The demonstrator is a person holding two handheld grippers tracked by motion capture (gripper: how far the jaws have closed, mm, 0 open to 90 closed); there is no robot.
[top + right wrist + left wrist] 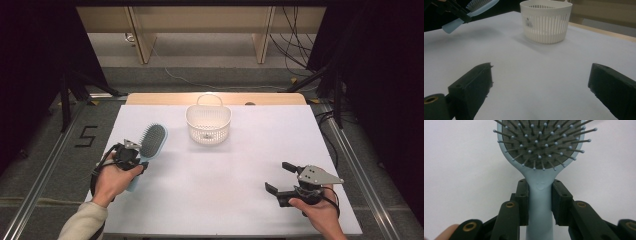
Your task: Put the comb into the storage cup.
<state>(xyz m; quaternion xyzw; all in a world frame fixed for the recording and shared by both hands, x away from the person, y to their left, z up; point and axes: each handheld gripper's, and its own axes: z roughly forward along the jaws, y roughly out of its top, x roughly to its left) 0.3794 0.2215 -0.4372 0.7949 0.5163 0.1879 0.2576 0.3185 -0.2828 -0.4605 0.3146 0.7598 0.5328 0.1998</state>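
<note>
Bench [215,200]: white sheet, little on it. We take the basket as landmark for all positions.

Basket [208,124]: white, slotted wall, loop handle on its far rim, standing upright toward the far edge of the bench. It looks light; we judge that a knock on the rim would slide or tip it.

Hairbrush [149,145]: pale blue paddle brush, left of the basket and nearer the person, well apart from it. In the right gripper view it appears held off the bench, head [477,4] toward the basket.

Left gripper [131,157]: jaws clenched on the brush neck [540,202], just below the bristle pad. Handle is smooth and tapered; we expect it could swivel or slip between the pads during a swing, so the head droops and catches the basket rim.

Right gripper [280,178]: right of the basket, nearer the person, jaws spread wide, grasping nothing. It is too far off to steady the basket.
</note>
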